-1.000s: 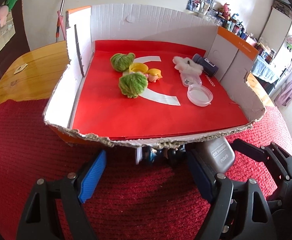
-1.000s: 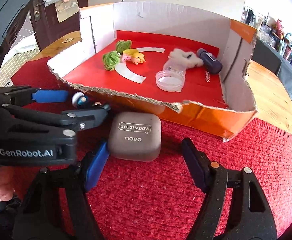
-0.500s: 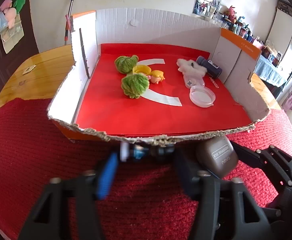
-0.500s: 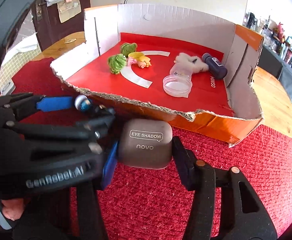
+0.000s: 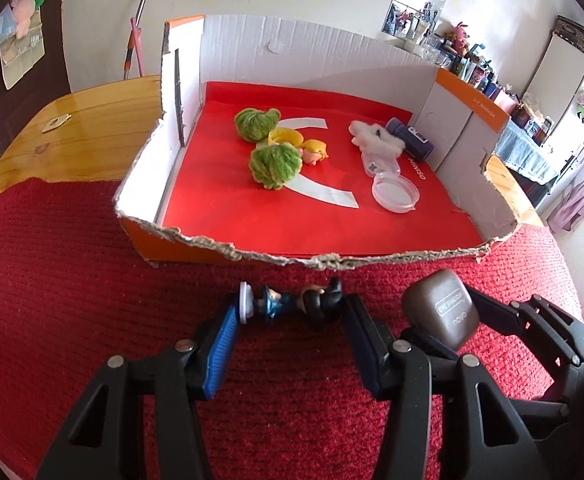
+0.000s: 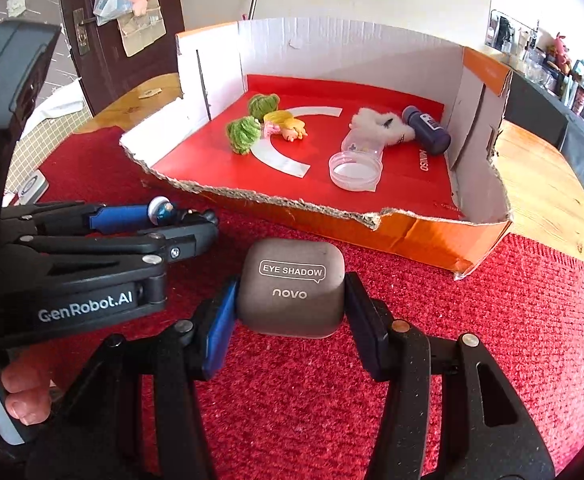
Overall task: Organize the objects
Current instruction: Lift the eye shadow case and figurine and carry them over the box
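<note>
A small blue-and-black figurine (image 5: 288,307) with a white base lies sideways between the pads of my left gripper (image 5: 288,314), which is shut on it just above the red cloth. In the right wrist view the same left gripper (image 6: 180,218) shows at the left, with the figurine (image 6: 162,209) at its tips. My right gripper (image 6: 292,300) is shut on a grey eye shadow case (image 6: 292,284), its pads pressing on both sides. The case (image 5: 444,312) also shows at the lower right of the left wrist view. Both grippers sit just in front of the torn front rim of the cardboard box (image 5: 372,258).
The box's red floor holds two green pompoms (image 5: 276,162), a small doll (image 5: 314,150), a white fluffy toy (image 5: 374,136), a dark bottle (image 5: 410,140) and a clear jar (image 5: 395,192). A red cloth (image 5: 72,280) covers the wooden table (image 5: 84,128). A small tin (image 6: 32,188) lies left.
Both grippers stood open a second ago. The left jaws have closed on the figurine and the right jaws on the eye shadow case.
</note>
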Demonstrator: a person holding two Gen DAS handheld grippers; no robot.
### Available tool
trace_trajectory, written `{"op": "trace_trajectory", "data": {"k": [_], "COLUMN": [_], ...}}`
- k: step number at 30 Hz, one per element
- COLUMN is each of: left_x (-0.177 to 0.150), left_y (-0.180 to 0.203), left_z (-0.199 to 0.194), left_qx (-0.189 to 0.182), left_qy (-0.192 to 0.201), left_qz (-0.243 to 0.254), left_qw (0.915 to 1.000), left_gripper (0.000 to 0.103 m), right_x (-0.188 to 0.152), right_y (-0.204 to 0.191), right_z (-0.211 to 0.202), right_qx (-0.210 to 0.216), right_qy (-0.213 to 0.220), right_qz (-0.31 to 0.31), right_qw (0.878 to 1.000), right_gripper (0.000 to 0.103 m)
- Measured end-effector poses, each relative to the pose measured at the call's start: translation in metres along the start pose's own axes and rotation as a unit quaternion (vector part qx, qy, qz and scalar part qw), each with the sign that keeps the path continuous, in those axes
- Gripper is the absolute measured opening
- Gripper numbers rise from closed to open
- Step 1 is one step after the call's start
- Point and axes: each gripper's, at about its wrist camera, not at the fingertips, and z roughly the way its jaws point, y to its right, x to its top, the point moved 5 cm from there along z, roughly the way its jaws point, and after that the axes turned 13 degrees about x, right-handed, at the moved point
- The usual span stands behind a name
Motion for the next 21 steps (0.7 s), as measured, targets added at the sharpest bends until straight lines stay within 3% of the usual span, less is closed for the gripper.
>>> {"op": "trace_trajectory", "data": {"k": [21], "left_x": [0.002], "left_y": [-0.007], "left_z": [-0.032], "left_qx": [-0.003], "left_qy": [0.035], "left_qz": [-0.005], "left_qw": [0.9994], "left_gripper": [0.054], "right_x": [0.01], "right_y": [-0.017], "right_z": [-0.03], "right_qx": [0.016], "right_qy": [0.035], "right_qz": [-0.009], "right_qw": [0.999], "right_gripper": [0.05]}}
